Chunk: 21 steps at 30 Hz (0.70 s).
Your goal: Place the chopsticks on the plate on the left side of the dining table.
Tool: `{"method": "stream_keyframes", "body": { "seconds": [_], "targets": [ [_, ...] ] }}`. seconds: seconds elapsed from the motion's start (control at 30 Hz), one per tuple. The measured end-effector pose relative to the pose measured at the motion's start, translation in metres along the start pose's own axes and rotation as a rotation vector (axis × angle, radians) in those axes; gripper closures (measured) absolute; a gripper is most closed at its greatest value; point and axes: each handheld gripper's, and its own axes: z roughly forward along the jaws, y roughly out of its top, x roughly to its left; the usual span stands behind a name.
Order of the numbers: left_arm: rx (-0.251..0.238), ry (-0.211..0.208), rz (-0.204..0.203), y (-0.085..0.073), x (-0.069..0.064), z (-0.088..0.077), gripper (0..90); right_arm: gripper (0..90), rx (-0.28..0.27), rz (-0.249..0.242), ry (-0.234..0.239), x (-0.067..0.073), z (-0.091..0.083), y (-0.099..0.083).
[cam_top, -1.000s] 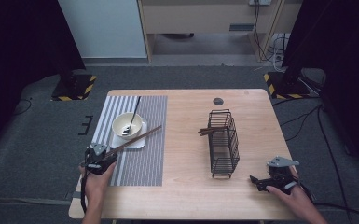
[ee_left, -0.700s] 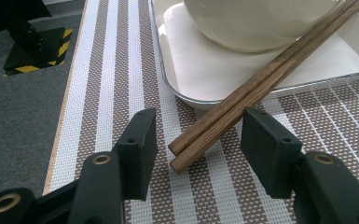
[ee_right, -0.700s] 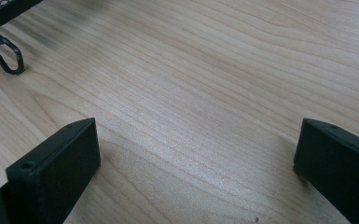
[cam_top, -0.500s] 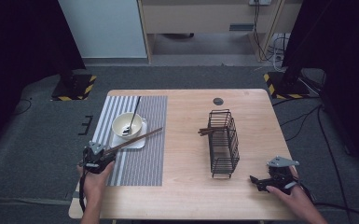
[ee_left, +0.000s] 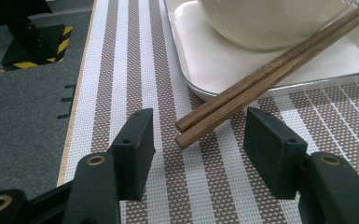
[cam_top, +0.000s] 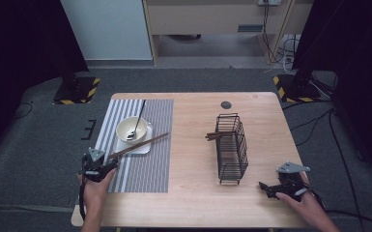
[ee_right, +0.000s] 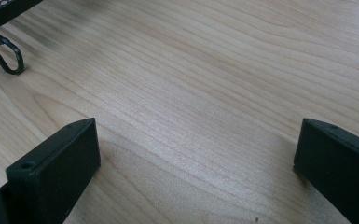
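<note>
the left gripper is sitting low over the striped placemat, its jaws standing apart with the near ends of the 2 wooden chopsticks lying between them, untouched by either pad. the chopsticks are leaning across the rim of the white tray beside the cream bowl. the right gripper is resting wide open over bare table, holding nothing, near the foot of the black wire rack.

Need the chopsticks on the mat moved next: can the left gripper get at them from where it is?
Probably yes. The left gripper is open, and the near ends of the chopsticks lie between its jaws untouched, with nothing in the way.
</note>
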Motion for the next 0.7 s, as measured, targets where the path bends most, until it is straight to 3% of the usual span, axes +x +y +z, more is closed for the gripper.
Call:
{"method": "stream_keyframes", "body": {
  "seconds": [0.7],
  "targets": [
    [0.003, 0.029, -0.001, 0.0021, 0.0081, 0.0073, 47.6, 0.2, 0.000, 0.000, 0.000, 0.0000, 0.0000, 0.0000]
  ]
}}
